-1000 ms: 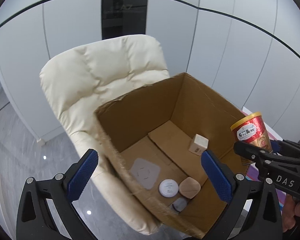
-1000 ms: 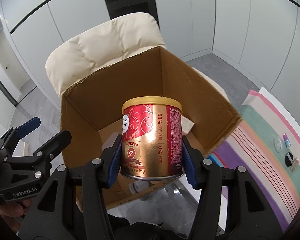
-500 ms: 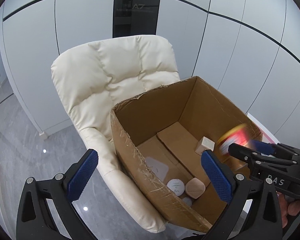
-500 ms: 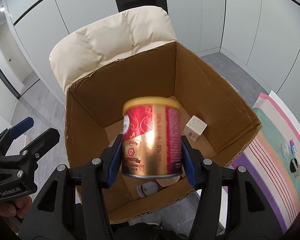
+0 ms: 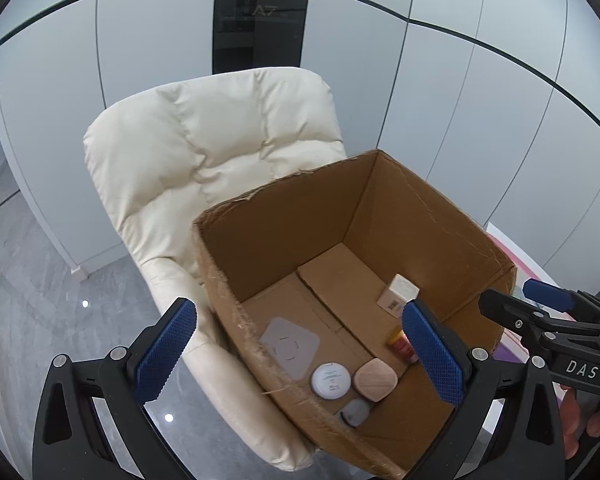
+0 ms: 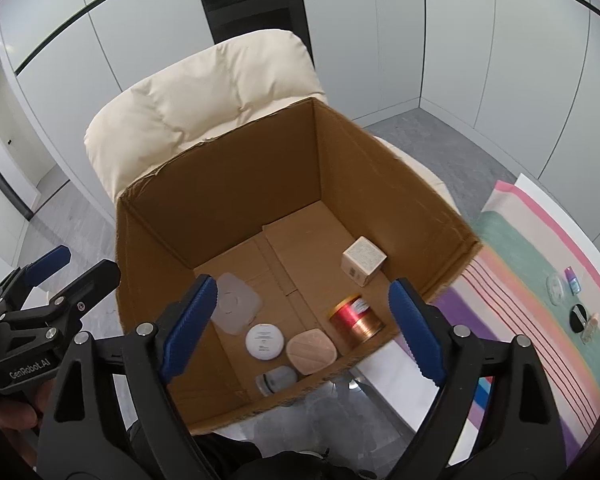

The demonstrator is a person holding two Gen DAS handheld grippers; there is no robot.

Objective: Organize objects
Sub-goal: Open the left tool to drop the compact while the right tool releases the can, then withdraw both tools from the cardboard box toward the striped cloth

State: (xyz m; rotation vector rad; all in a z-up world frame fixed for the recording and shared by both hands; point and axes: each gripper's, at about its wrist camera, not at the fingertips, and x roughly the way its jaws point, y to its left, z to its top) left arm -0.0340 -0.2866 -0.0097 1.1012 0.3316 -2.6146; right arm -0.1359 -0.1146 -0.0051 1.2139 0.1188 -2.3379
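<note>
An open cardboard box [image 6: 400, 184] [image 5: 440, 208] rests on a cream padded chair [image 6: 204, 92]. A red and gold can [image 6: 356, 318] [image 5: 400, 344] lies on its side on the box floor, near the right wall. Beside it are a small white carton [image 6: 364, 262], a white round compact [image 6: 264, 342], a beige rounded case [image 6: 311, 351] and a grey flat pad [image 6: 236, 308]. My right gripper [image 6: 304, 328] hovers above the box with its jaws opening and nothing between them. My left gripper [image 5: 300, 356] is open and empty over the box's left side.
A striped cloth [image 6: 540, 280] covers a white table at the right, with several small items [image 6: 576, 312] on it. Grey tiled floor [image 5: 40, 300] lies left of the chair. White wall panels stand behind.
The right gripper's jaws spread and let go of the red and gold can, which dropped to the box floor and now lies on its side. The left gripper stays open.
</note>
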